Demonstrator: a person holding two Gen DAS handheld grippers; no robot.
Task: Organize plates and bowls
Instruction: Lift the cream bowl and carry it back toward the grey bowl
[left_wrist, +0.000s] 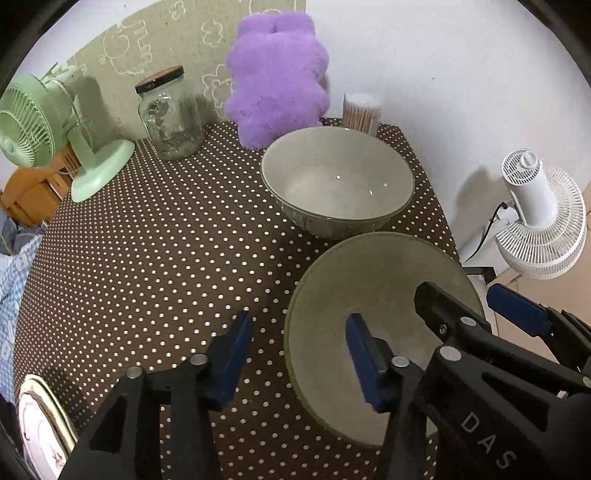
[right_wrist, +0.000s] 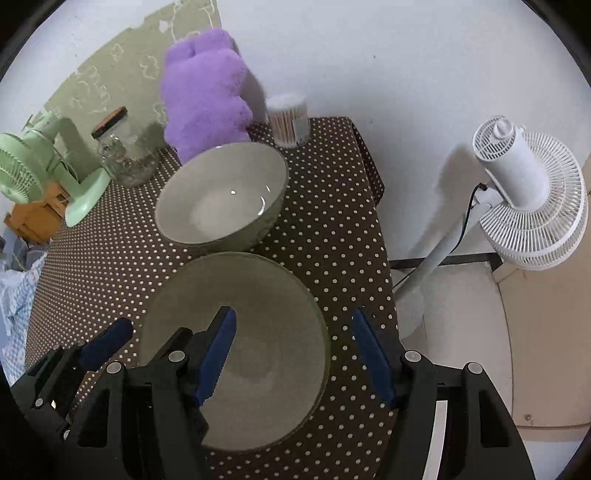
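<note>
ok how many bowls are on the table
2. The near bowl sits by the table's right edge with both open claws straddling its rim; the far bowl stands just behind it, before the purple plush toy. None looks hidden.

Even indoor light, soft shadows on wall, heavy fisheye edge warping.

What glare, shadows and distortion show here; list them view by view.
Left wrist view: small bright glints inside the far bowl; the glass jar and white fan throw soft shadows on the wall; fisheye bends the tablecloth edges, corners black. Right wrist view: curved highlights inside the far bowl; the near bowl looks matte; the fan's shadow falls leftward.
</note>
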